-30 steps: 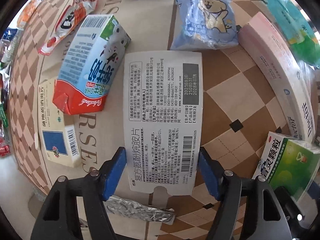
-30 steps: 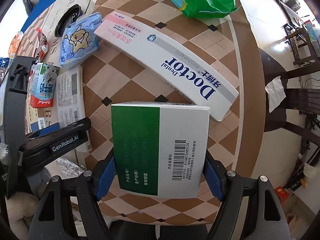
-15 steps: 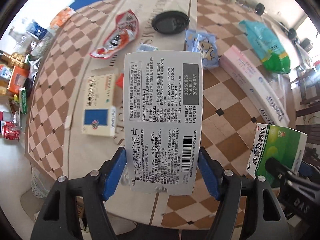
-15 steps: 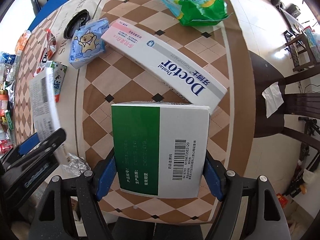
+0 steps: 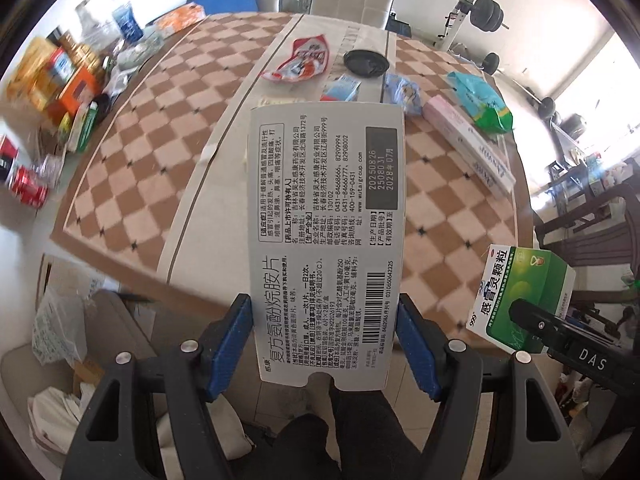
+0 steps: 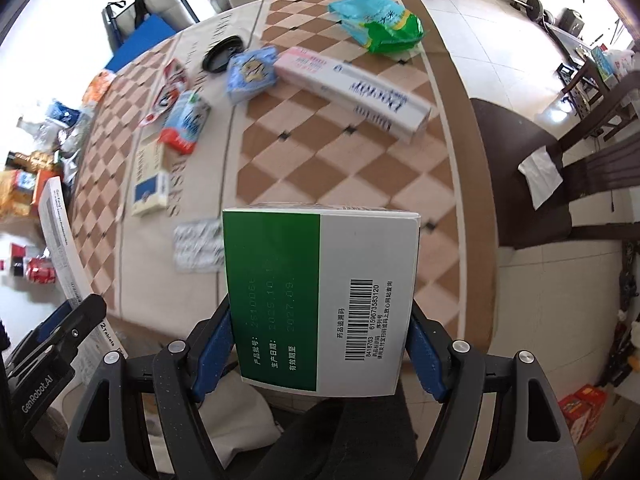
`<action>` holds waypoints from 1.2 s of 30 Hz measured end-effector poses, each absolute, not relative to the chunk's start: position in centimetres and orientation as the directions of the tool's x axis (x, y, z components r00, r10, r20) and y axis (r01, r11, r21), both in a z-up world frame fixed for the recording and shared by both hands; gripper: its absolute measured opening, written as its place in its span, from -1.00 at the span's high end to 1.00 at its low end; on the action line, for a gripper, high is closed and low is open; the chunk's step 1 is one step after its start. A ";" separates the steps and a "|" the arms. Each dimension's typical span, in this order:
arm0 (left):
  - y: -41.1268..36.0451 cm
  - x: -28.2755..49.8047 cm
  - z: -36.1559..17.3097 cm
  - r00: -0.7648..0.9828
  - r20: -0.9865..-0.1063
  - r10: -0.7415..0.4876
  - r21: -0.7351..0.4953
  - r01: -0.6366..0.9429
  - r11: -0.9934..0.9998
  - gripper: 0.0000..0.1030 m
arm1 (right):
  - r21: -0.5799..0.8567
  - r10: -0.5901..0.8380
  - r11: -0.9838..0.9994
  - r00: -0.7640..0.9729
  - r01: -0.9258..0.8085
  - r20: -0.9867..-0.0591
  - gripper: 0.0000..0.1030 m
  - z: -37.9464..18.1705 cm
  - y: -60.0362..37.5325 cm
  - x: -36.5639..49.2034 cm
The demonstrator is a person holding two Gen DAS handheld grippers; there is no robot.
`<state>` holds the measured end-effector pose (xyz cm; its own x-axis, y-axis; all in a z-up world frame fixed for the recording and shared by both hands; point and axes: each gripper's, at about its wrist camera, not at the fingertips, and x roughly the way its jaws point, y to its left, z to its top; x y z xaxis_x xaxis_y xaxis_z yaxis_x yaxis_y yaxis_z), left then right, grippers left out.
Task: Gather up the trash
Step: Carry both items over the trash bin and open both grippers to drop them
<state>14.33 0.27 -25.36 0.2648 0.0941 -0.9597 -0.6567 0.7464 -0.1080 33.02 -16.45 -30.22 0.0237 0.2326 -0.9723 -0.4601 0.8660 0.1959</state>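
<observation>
Since both cartons look like thin empty card, they should be light, fairly stiff across the flat faces but easy to crush, w/ slick printed sides; gripping across the narrow edges near the lower end, as now, seems right. Left gripper [image 5: 325, 350] has its blue pads clamped on the flat white medicine box w/ black print [image 5: 325, 240], held up above the near edge of the checkered brown-and-cream table [image 5: 140, 168]. Right gripper [image 6: 320, 354] clamps the green-and-white medicine carton [image 6: 320, 296], also above that near edge. On the table beyond: long pink-white toothpaste box [image 6: 352, 88], blue snack pouch [image 6: 252, 70], green-blue rice bag [image 6: 380, 24], black lid [image 6: 222, 54]. Nothing blocks either box; dark wooden chair [image 6: 532, 160] sits right of the table.
</observation>
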 end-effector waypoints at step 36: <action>-0.7 11.4 -73.2 -0.007 -0.874 -0.485 -0.324 -0.736 0.594 -0.89 | 0.261 0.192 0.941 -0.291 -0.217 -0.937 -0.58 -77.5 -23.2 22.0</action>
<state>11.41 -0.73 -73.16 -0.0073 -0.4851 -0.8744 -0.7364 0.5942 -0.3235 21.97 -23.18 -77.47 -0.2913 0.1923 -0.9371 -0.2173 0.9407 0.2606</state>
